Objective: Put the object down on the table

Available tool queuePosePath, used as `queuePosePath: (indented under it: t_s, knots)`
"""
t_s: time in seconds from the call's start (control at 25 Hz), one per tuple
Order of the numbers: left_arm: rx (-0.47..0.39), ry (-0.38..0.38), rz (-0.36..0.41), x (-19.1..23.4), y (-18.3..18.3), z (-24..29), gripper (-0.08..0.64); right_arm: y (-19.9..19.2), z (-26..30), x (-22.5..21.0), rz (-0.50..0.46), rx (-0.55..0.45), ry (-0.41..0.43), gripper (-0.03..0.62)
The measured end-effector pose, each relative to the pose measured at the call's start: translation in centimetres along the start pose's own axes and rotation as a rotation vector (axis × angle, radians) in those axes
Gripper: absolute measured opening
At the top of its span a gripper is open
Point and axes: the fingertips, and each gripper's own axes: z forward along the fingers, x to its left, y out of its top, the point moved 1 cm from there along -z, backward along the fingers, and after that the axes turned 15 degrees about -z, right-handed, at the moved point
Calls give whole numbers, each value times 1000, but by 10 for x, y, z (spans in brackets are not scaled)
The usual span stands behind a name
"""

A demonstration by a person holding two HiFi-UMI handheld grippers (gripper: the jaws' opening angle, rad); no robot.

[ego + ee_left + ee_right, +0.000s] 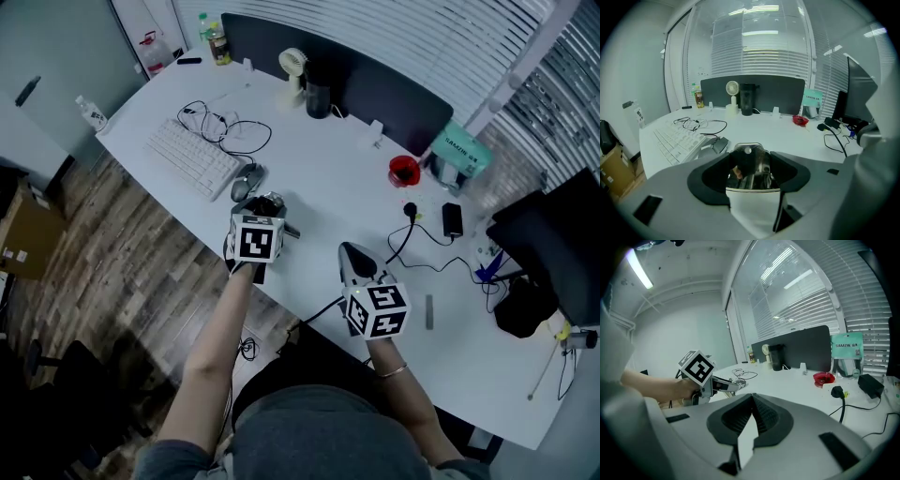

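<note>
cool even daylight through blinds [450, 37], ceiling tube [640, 270] glaring, fisheye corners dark — foreground soft

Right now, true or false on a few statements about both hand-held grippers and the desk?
1. The left hand-held gripper is shut on a shiny metal object. True.
2. The right hand-held gripper holds a cable. False: its jaws are together, empty.
3. A keyboard lies on the white table beside a mouse. True.
4. The red dish sits against the keyboard. False: it is far across the table, near the teal bag.
</note>
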Motion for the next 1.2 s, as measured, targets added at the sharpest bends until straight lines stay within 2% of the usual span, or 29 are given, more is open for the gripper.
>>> queuePosePath:
  t_s: [0.48,0.8,1.2]
  knots:
    - [32,0,56,-19,19,45,281,-7,1,-16,21,19,-29,6]
    - [84,9,79,-29,13,69,279,-12,-2,-26,37,32,-55,6]
    - [107,25,118,-33,8,84,279,-18,-1,-32,50,48,-67,6]
